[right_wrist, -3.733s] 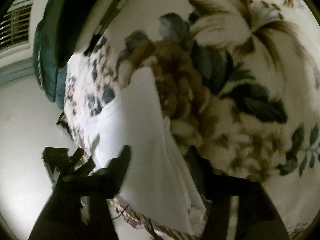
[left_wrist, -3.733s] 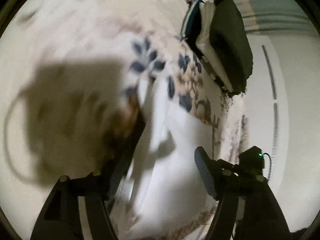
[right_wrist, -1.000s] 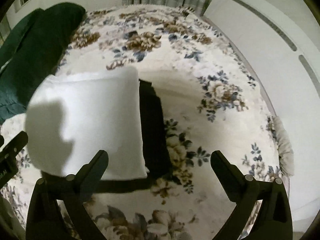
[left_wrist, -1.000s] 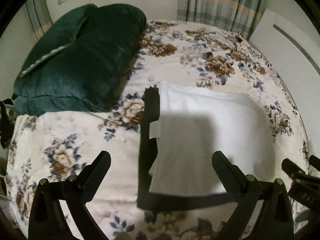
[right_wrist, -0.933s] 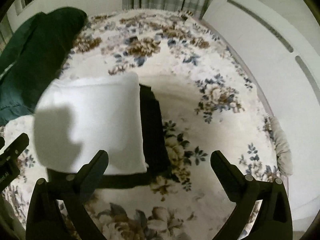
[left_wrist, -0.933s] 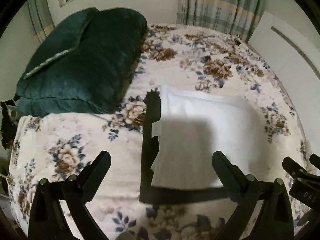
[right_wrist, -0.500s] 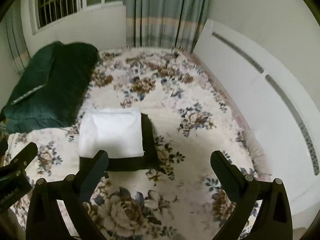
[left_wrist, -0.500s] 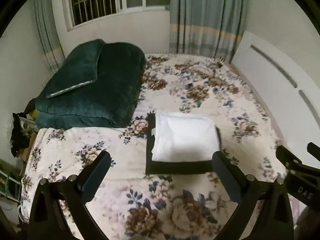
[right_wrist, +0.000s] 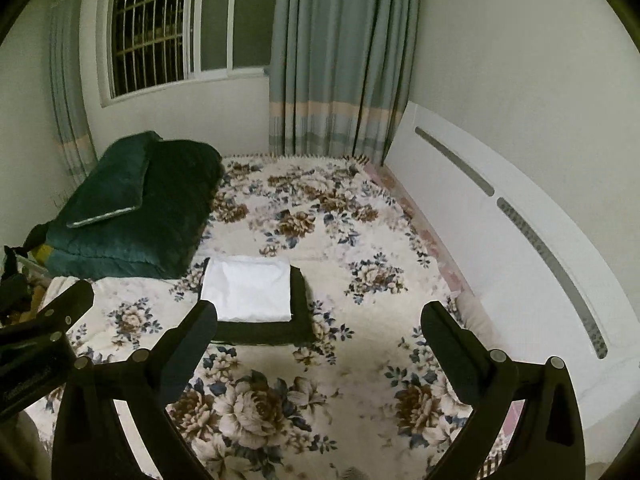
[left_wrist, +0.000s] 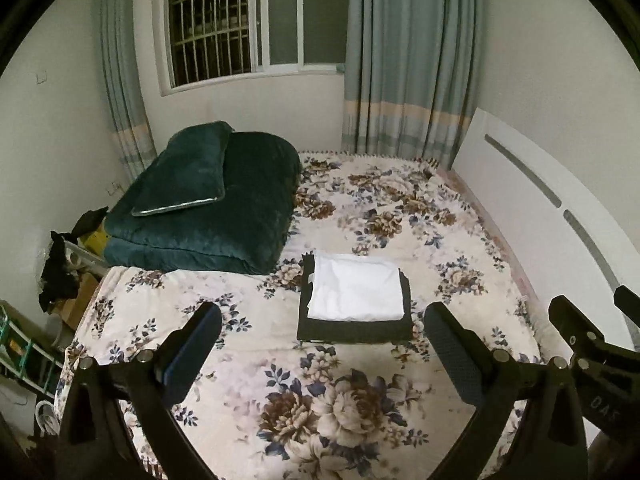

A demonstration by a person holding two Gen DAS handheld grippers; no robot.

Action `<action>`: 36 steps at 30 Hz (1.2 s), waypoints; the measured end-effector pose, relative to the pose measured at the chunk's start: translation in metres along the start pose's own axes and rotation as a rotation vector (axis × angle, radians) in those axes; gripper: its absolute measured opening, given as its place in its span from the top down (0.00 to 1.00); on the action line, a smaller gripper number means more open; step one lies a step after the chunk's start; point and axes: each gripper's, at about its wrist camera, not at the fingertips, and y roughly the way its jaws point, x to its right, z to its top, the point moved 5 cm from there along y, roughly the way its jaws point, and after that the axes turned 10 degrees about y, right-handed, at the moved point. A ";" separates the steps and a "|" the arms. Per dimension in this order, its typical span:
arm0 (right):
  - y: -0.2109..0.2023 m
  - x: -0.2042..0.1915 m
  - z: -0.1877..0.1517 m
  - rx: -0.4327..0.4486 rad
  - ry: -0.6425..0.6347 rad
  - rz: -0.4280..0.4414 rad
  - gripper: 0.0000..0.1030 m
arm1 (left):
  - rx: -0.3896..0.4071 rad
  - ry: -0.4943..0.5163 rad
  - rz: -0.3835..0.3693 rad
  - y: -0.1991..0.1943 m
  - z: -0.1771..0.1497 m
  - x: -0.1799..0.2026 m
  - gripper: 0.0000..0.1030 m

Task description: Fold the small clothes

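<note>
A folded white garment [left_wrist: 357, 287] [right_wrist: 248, 288] lies on top of a folded dark garment [left_wrist: 354, 328] [right_wrist: 276, 330] in the middle of the floral bedspread [left_wrist: 340, 400] [right_wrist: 360, 360]. My left gripper [left_wrist: 322, 326] is open and held well back above the bed, nothing between its fingers. My right gripper [right_wrist: 318, 326] is also open and empty, raised and off to the right of the stack. The right gripper shows at the right edge of the left wrist view, the left gripper at the left edge of the right wrist view.
A folded dark green quilt with a pillow [left_wrist: 204, 204] [right_wrist: 128, 208] takes up the bed's far left. A white headboard [left_wrist: 560, 220] [right_wrist: 500, 216] runs along the right. Window [left_wrist: 240, 20] and curtains stand behind. Clutter sits beside the bed's left edge [left_wrist: 60, 272].
Both grippers have pulled up and back from the stack, so the whole bed and room have come into view. The folded white and dark pieces stay put.
</note>
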 end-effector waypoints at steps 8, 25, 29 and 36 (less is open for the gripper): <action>-0.052 0.008 0.004 0.041 -0.006 0.015 0.00 | 0.024 -0.005 0.006 -0.037 -0.007 -0.002 0.00; -0.068 0.010 0.003 0.039 -0.022 0.051 0.00 | 0.045 -0.018 0.042 -0.066 -0.016 -0.004 0.00; -0.068 0.010 0.006 0.039 -0.032 0.065 0.00 | 0.041 -0.023 0.051 -0.067 -0.014 -0.003 0.00; -0.066 0.012 0.008 0.028 -0.028 0.083 0.00 | 0.042 -0.024 0.054 -0.067 -0.014 -0.003 0.00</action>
